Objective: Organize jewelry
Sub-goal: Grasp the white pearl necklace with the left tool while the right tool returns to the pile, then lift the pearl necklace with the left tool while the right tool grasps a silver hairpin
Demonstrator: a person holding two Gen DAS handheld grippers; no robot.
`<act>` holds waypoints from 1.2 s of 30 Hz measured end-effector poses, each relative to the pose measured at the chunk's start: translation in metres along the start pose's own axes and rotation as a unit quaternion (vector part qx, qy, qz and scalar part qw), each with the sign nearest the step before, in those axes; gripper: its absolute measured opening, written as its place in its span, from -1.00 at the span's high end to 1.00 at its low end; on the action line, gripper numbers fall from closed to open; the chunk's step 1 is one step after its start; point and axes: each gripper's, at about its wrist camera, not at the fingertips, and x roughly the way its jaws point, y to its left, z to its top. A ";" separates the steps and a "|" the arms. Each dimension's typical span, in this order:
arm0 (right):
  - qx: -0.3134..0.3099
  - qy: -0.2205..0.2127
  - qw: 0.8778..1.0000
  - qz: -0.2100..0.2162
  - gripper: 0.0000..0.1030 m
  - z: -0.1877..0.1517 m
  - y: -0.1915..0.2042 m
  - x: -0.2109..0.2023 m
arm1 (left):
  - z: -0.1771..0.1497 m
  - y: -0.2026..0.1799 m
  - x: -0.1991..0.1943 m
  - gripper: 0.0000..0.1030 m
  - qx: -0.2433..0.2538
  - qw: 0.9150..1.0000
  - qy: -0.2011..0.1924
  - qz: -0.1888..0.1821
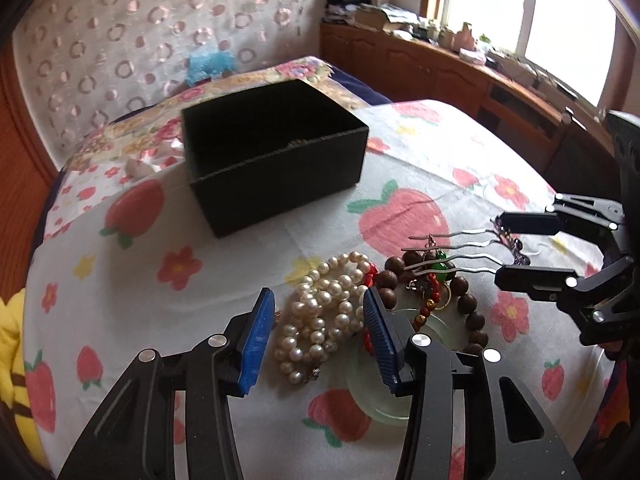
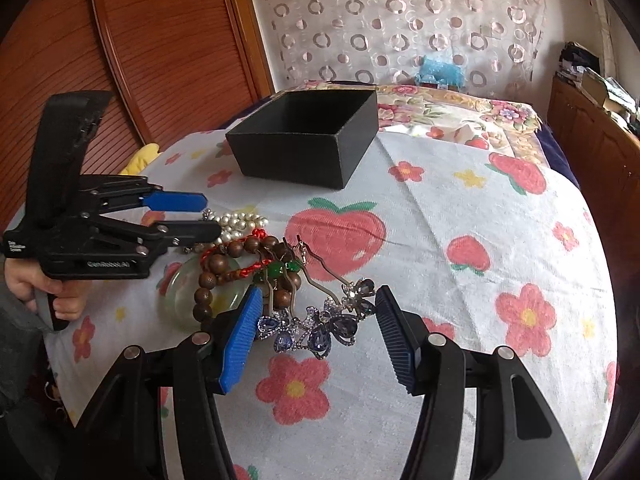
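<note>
Left wrist view: the left tongs (image 1: 318,328) are standing wide apart, holding nothing, with the pearl necklace (image 1: 320,314) lying heaped between the blue pads (image 1: 256,344) on the strawberry-print cloth (image 1: 400,152). Taking the black box (image 1: 276,156) as landmark, the necklace is lying well in front of it, nearer the camera. Just to the right of the pearls, also in front of the box, a wooden bead bracelet (image 1: 456,292), a red cord and a pale green bangle (image 1: 380,396) are lying in a touching tangle, the bangle passing partly under the right pad. The box is sitting open-topped; its contents are too dark to make out. In front of the box and to its right, the right tongs (image 1: 524,248) are reaching in wide open, bracketing the ornate ends of the metal hair forks (image 1: 452,250); contact cannot be confirmed from here. Right wrist view: the right tongs (image 2: 316,332) are standing wide, holding nothing, with the blue gem flower heads of the hair forks (image 2: 316,328) lying between the pads on the cloth (image 2: 480,208). The black box (image 2: 308,140) is sitting well beyond them. In front of the box and to its left, the wooden bead bracelet (image 2: 224,268), bangle (image 2: 180,292) and pearl necklace (image 2: 240,224) are lying clustered, with the left tongs (image 2: 208,216) hovering open at the pearls, gripped by a hand (image 2: 44,292).
</note>
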 end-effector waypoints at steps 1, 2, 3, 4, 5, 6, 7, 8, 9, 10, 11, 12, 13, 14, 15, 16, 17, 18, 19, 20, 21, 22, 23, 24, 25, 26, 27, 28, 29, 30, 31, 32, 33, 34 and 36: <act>0.000 -0.001 1.000 0.000 -0.18 0.001 0.000 0.000 | 0.001 0.000 0.003 0.14 0.000 1.000 0.003 -0.004; 0.000 -0.002 1.000 0.000 -0.18 0.001 0.000 0.000 | 0.002 0.000 0.005 0.14 -0.001 1.000 0.006 -0.005; 0.000 -0.003 1.000 0.000 -0.18 0.001 0.000 -0.001 | 0.002 0.000 0.008 0.15 -0.002 1.000 0.011 -0.008; 0.000 -0.005 1.000 0.000 -0.18 0.002 0.000 -0.002 | 0.003 0.002 0.009 0.21 -0.004 1.000 0.014 -0.011; 0.000 -0.006 1.000 0.000 -0.18 0.002 0.002 -0.003 | 0.004 0.003 0.010 0.24 -0.008 1.000 0.017 -0.019; 0.000 -0.007 1.000 0.001 -0.18 0.002 0.001 -0.004 | 0.004 0.002 0.010 0.32 -0.009 1.000 0.015 -0.021; -0.001 -0.007 1.000 0.001 -0.18 0.003 0.002 -0.004 | 0.003 0.003 0.009 0.46 -0.008 1.000 0.013 -0.022; -0.002 -0.007 1.000 0.001 -0.18 0.003 0.003 -0.004 | 0.003 0.003 0.008 0.54 -0.009 1.000 0.012 -0.023; -0.003 -0.006 1.000 0.000 -0.18 0.004 0.003 -0.004 | 0.003 0.003 0.006 0.65 -0.010 1.000 0.009 -0.023; -0.004 -0.006 1.000 0.000 -0.18 0.004 0.003 -0.004 | 0.003 0.003 0.004 0.72 -0.011 1.000 0.005 -0.023; -0.004 -0.005 1.000 -0.001 -0.18 0.003 0.003 -0.004 | 0.003 0.003 0.001 0.74 -0.010 1.000 -0.001 -0.024; -0.004 -0.005 1.000 -0.001 -0.18 0.003 0.003 -0.004 | 0.003 0.004 -0.002 0.85 -0.010 1.000 -0.005 -0.025; -0.004 -0.005 1.000 -0.001 -0.18 0.003 0.003 -0.005 | 0.004 0.003 -0.004 0.86 -0.010 1.000 -0.008 -0.022; -0.003 -0.005 1.000 -0.001 -0.18 0.003 0.003 -0.005 | 0.005 0.003 -0.007 0.86 -0.010 1.000 -0.013 -0.020; -0.003 -0.005 1.000 -0.002 -0.18 0.004 0.003 -0.004 | 0.005 0.004 -0.011 0.87 -0.011 1.000 -0.018 -0.021; -0.003 -0.006 1.000 -0.003 -0.18 0.004 0.003 -0.005 | 0.006 0.003 -0.014 0.87 -0.012 0.999 -0.023 -0.021; -0.003 -0.007 1.000 -0.003 -0.18 0.005 0.003 -0.005 | 0.007 0.003 -0.018 0.87 -0.013 0.999 -0.028 -0.020; -0.003 -0.008 1.000 -0.003 -0.18 0.005 0.004 -0.006 | 0.008 0.004 -0.025 0.87 -0.016 0.999 -0.037 -0.019; -0.005 -0.009 1.000 -0.003 -0.18 0.006 0.005 -0.007 | 0.009 0.003 -0.030 0.87 -0.018 0.999 -0.044 -0.021; -0.006 -0.010 1.000 -0.003 -0.18 0.007 0.005 -0.007 | 0.010 0.003 -0.038 0.87 -0.021 0.998 -0.053 -0.020; -0.008 -0.011 1.000 -0.004 -0.18 0.009 0.005 -0.009 | 0.012 0.002 -0.047 0.87 -0.023 0.998 -0.064 -0.020; -0.010 -0.012 1.000 -0.005 -0.18 0.011 0.006 -0.009 | 0.013 0.001 -0.054 0.87 -0.025 0.997 -0.073 -0.021; -0.012 -0.015 1.000 -0.005 -0.18 0.013 0.007 -0.011 | 0.015 0.000 -0.062 0.87 -0.026 0.996 -0.082 -0.022; -0.014 -0.016 1.000 -0.006 -0.18 0.015 0.007 -0.012 | 0.016 -0.001 -0.072 0.87 -0.026 0.995 -0.094 -0.021; -0.016 -0.019 1.000 -0.005 -0.18 0.017 0.008 -0.014 | 0.018 -0.003 -0.078 0.87 -0.027 0.994 -0.101 -0.021; -0.017 -0.021 1.000 -0.005 -0.18 0.020 0.008 -0.015 | 0.019 -0.003 -0.087 0.87 -0.027 0.993 -0.112 -0.020; -0.018 -0.023 1.000 -0.005 -0.18 0.022 0.009 -0.016 | 0.020 -0.005 -0.091 0.87 -0.027 0.993 -0.117 -0.020; -0.020 -0.025 0.999 -0.005 -0.18 0.025 0.010 -0.017 | 0.022 -0.005 -0.100 0.87 -0.026 0.992 -0.125 -0.019; -0.021 -0.026 0.999 -0.005 -0.18 0.028 0.010 -0.018 | 0.023 -0.005 -0.104 0.87 -0.025 0.991 -0.129 -0.018; -0.022 -0.029 0.999 -0.004 -0.18 0.030 0.011 -0.020 | 0.024 -0.004 -0.109 0.87 -0.024 0.991 -0.133 -0.017; -0.023 -0.031 0.999 -0.003 -0.18 0.032 0.011 -0.021 | 0.025 -0.004 -0.112 0.87 -0.025 0.990 -0.135 -0.015; -0.025 -0.033 0.999 -0.003 -0.18 0.035 0.012 -0.022 | 0.025 -0.003 -0.115 0.87 -0.026 0.990 -0.138 -0.013; -0.028 -0.036 0.999 -0.002 -0.18 0.038 0.013 -0.024 | 0.027 -0.003 -0.119 0.87 -0.026 0.990 -0.140 -0.010; -0.029 -0.038 0.999 -0.002 -0.18 0.041 0.014 -0.024 | 0.028 -0.002 -0.122 0.87 -0.026 0.989 -0.143 -0.008; -0.033 -0.041 0.999 -0.003 -0.18 0.046 0.016 -0.025 | 0.031 0.000 -0.128 0.87 -0.026 0.989 -0.148 -0.005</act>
